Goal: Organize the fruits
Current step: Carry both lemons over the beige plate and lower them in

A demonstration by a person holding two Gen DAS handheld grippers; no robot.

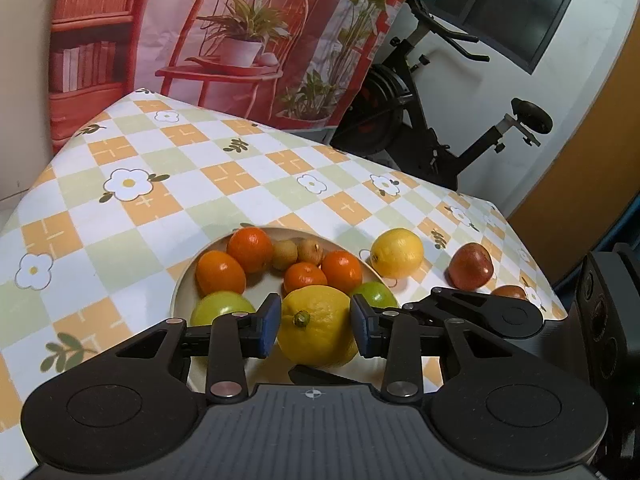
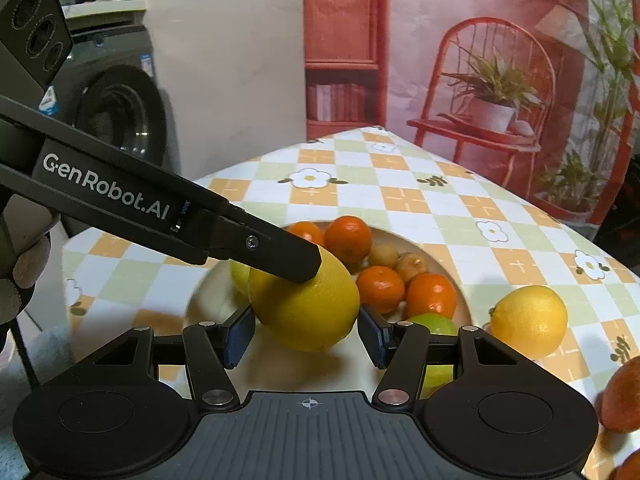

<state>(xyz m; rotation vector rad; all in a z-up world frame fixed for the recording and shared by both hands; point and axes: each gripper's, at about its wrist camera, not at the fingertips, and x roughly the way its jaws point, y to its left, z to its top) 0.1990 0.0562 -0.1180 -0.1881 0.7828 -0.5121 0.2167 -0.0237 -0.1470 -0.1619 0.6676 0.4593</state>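
plate [image 1: 182, 280]: cream and round, sitting just past both my claws. It's got four oranges [image 1: 250, 249], two small brownish fruits [image 1: 285, 255] at the far side, two green fruits [image 1: 222, 307] toward me, and the big lemon [image 1: 318, 326] up front.

loose fruit: a second lemon [image 1: 397, 253] is on the cloth just off the plate rim, to the right of my left claw. A red apple [image 1: 470, 266] is further right, with another reddish fruit [image 1: 508, 292] just poking out behind the right claw's arm.

bench: covered in a checked cloth [image 1: 160, 200], orange, pale green and white squares with little white flowers.

room: printed backdrop [image 1: 224, 40] with a red chair and potted plants behind the bench, exercise bike [image 1: 432, 120] off to the right in my left view, and a washing machine [image 2: 120, 112] to the left in my right view.

left claw [image 1: 315, 325]: jaws partly spread, one blue pad either side of the big lemon. From the right view the finger tip sits against the lemon's top, so I'm calling it gripped.

right claw [image 2: 306, 330]: about a third open. The same lemon sits between its pads, but I see a gap on both sides, so it's not holding anything.

big lemon, location: at the near edge of the plate, right between both claws, stem end facing my left camera.

glove [image 2: 24, 264]: grey gloved hand at the left edge of my right view.
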